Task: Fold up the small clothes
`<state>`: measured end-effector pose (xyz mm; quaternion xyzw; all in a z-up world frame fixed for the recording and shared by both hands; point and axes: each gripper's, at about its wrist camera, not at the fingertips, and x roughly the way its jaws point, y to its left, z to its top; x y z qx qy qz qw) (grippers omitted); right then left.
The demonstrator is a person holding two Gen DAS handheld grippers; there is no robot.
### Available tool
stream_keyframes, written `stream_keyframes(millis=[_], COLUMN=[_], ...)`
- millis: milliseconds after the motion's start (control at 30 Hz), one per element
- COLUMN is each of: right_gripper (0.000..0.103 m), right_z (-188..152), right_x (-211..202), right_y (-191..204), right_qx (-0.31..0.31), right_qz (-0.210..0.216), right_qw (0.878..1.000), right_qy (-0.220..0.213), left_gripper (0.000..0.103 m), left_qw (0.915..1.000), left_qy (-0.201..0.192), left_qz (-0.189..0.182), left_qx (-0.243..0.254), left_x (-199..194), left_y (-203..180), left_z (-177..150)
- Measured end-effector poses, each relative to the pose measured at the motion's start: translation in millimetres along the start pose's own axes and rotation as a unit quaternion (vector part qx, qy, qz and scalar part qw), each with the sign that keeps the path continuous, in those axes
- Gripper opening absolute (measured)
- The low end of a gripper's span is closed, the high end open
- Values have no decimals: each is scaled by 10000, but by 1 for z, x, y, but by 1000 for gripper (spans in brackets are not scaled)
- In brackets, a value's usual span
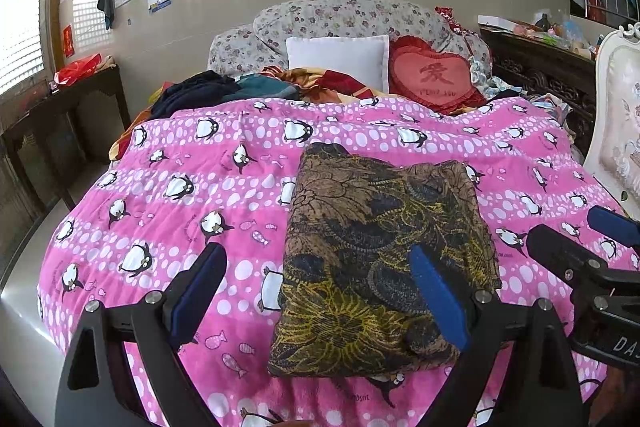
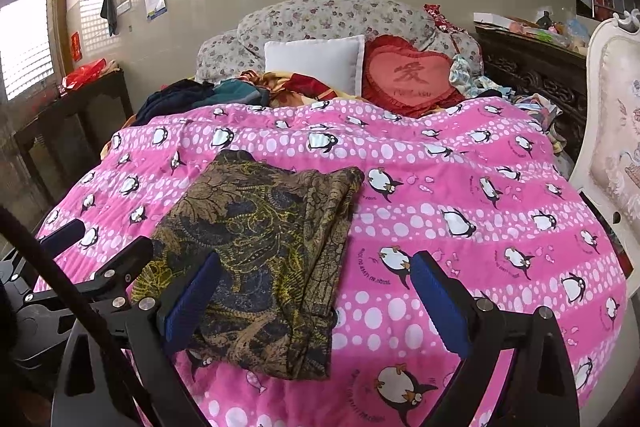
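A brown, yellow and dark-blue patterned garment (image 1: 380,259) lies folded into a rectangle on the pink penguin quilt (image 1: 180,187). It also shows in the right wrist view (image 2: 260,259). My left gripper (image 1: 320,291) is open and empty, held above the garment's near left edge. My right gripper (image 2: 316,299) is open and empty above the garment's near right edge. The right gripper also shows in the left wrist view (image 1: 584,235) at the right. The left gripper shows in the right wrist view (image 2: 100,243) at the left.
A heap of dark and coloured clothes (image 1: 224,91) lies at the head of the bed, by a white pillow (image 1: 340,59) and a red heart cushion (image 1: 436,75). A dark side table (image 1: 60,107) stands left. A white chair (image 1: 620,123) stands right.
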<state>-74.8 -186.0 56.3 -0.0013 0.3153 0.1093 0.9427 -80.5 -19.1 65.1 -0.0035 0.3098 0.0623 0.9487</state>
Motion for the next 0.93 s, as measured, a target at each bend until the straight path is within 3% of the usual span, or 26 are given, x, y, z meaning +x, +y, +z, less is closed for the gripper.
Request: stream_keyframes(millis=[500,933], right_gripper=[98,98], right_z=[-1,-7], right_x=[10,36], right_y=[-1,-14], right_qx=[-8,147], right_qz=[45,50], right_qw=[9999,9991], right_qy=[117,404], left_gripper=[92,92], left_qw=[10000,9992], left_qy=[78,340], left_qz=[-14,-136], left_qx=[21,167], left_x=[9,44], left_y=[3,8], left_z=[-5,-7])
